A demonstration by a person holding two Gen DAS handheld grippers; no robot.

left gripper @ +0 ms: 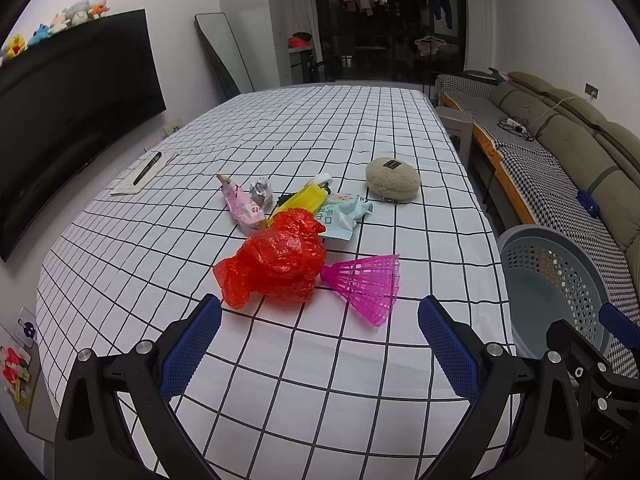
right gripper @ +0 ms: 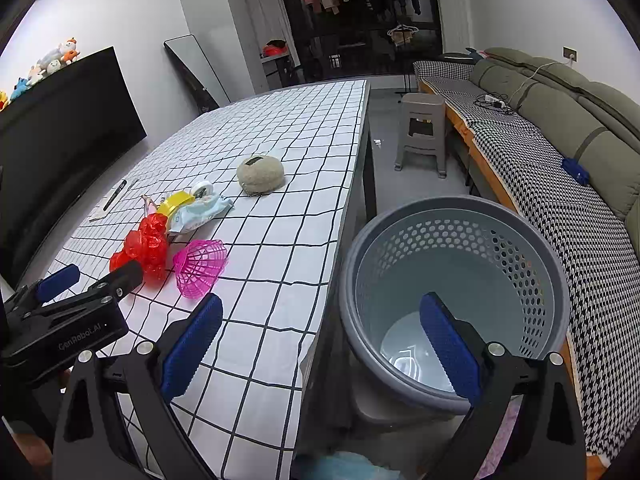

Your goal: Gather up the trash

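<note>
Left gripper spread wide, holding nothing, poised just short of the red plastic bag on the worktop. Right gripper equally wide and empty, straddling the worktop edge and the grey perforated bin beside it. Judged to be the opening step: no trash gripped, bin apparently bare inside. Next move likely to call for advancing over the crumpled bag and closing on a thick fold. Bag glossy, thin, loosely bunched, touching the pink shuttlecock; wrappers and wipes packet clustered just behind.
</note>
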